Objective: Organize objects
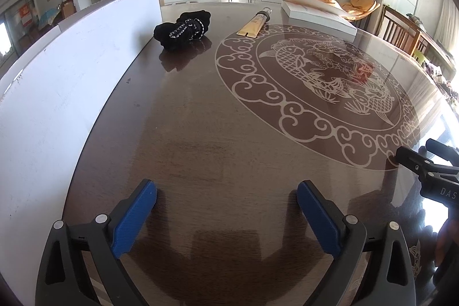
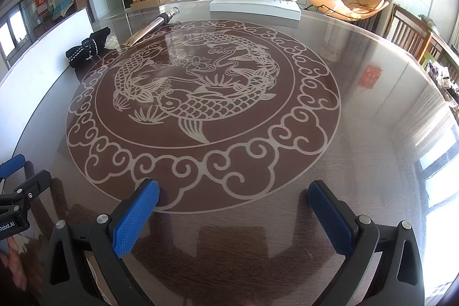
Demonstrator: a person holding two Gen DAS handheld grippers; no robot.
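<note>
A black rolled cloth bundle with white stitching (image 1: 183, 29) lies on the glossy brown table (image 1: 200, 134) far ahead, near the white board. It also shows in the right wrist view (image 2: 87, 48) at the left. A yellow tube with a dark cap (image 1: 255, 22) lies beyond the fish pattern; it shows in the right wrist view (image 2: 152, 26) too. My left gripper (image 1: 226, 194) is open and empty over the near table. My right gripper (image 2: 233, 194) is open and empty over the pattern's near rim.
A white board (image 1: 86, 48) stands along the table's left edge. A flat white box (image 1: 318, 15) with its lid raised lies at the far side, also in the right wrist view (image 2: 255, 5). Wooden chairs (image 2: 413, 33) stand at the right.
</note>
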